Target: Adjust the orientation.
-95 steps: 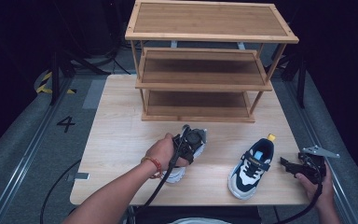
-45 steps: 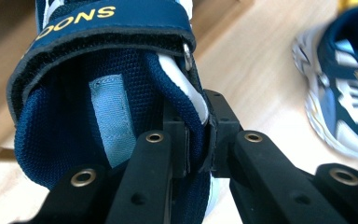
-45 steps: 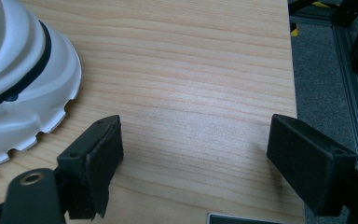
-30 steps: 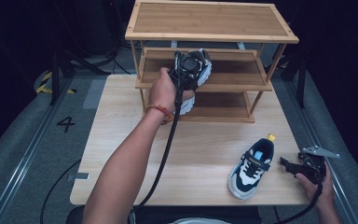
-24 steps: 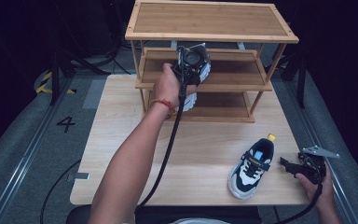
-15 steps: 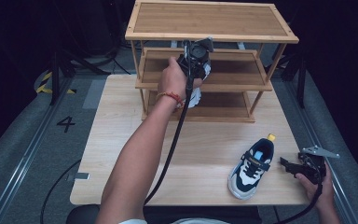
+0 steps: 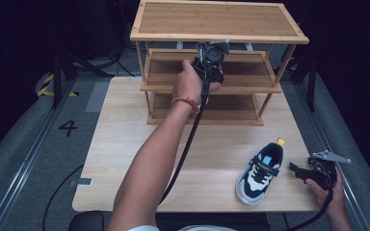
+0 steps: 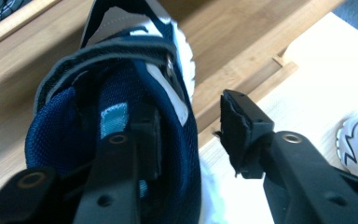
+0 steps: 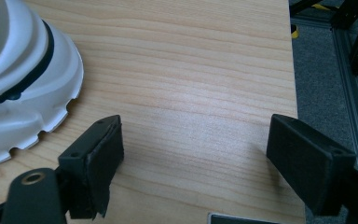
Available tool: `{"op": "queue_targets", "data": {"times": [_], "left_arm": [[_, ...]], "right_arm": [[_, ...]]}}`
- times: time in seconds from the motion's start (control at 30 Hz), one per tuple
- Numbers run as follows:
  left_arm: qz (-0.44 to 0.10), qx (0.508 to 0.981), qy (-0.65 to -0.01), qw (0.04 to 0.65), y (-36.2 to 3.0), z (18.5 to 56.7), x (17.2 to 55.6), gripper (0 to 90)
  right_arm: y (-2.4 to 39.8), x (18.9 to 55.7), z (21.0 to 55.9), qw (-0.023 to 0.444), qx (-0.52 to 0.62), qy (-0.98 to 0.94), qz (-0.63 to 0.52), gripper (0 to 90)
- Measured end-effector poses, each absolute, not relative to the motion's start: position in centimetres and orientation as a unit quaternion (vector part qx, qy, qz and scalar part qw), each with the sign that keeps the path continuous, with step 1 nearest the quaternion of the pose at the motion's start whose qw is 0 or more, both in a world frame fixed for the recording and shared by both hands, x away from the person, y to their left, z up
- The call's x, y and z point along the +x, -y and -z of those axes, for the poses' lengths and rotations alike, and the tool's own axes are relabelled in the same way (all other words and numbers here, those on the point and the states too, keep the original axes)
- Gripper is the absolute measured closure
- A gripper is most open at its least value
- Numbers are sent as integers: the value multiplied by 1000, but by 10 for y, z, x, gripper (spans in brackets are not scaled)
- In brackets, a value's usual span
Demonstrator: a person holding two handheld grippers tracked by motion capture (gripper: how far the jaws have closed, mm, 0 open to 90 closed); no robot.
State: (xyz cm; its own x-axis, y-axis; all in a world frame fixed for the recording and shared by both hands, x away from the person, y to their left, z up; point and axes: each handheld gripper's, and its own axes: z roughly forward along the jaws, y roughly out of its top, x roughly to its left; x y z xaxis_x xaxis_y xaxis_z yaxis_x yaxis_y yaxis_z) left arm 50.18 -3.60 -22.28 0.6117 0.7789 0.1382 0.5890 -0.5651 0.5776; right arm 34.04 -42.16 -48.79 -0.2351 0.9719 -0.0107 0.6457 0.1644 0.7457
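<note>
My left gripper (image 7: pixel 212 65) reaches into the middle shelf (image 7: pixel 250 89) of the wooden shoe rack. In the left gripper view a navy and white shoe (image 8: pixel 121 60) lies on the shelf board. One jaw sits inside its collar and the other stands clear of its side. The left gripper's (image 8: pixel 191 116) jaws have just been opening, so the shoe is between them but not pinched. The matching shoe (image 7: pixel 260 173) rests on the table at the front right. My right gripper (image 7: pixel 294 168) stays open just right of it, with bare table between its jaws (image 9: pixel 196 154) and the shoe's white sole (image 9: pixel 23 84) beside them.
The three-tier rack (image 7: pixel 217 19) stands at the back of the table (image 7: pixel 125 144). The bottom shelf (image 7: pixel 221 103) lies under the hand. The table's right edge (image 9: pixel 298 93) and a metal rail (image 9: pixel 354 116) run close beside my right gripper.
My left hand carried the shoe from the front of the table up to the rack's middle shelf and pushed a little farther in. The right hand has not moved.
</note>
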Motion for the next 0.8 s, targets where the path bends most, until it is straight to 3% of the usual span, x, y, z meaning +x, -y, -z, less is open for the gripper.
{"op": "queue_targets", "data": {"times": [0.03, 0.17, 0.3, 0.43, 0.8], "left_arm": [[-198, 863, -393, 247, 38, 224, 501, 520], [-191, 863, -392, 257, 36, 224, 499, 490], [-193, 864, -386, 259, 35, 222, 496, 374], [-193, 864, -383, 265, 30, 219, 492, 323], [-207, 857, -374, 288, 18, 209, 480, 312]], "right_arm": [[422, 340, 488, 256, 563, -719, -318, 192], [422, 340, 488, 256, 562, -719, -318, 192], [422, 340, 488, 253, 564, -719, -319, 192], [422, 340, 488, 255, 562, -719, -319, 192], [422, 340, 488, 257, 560, -721, -319, 192]]}}
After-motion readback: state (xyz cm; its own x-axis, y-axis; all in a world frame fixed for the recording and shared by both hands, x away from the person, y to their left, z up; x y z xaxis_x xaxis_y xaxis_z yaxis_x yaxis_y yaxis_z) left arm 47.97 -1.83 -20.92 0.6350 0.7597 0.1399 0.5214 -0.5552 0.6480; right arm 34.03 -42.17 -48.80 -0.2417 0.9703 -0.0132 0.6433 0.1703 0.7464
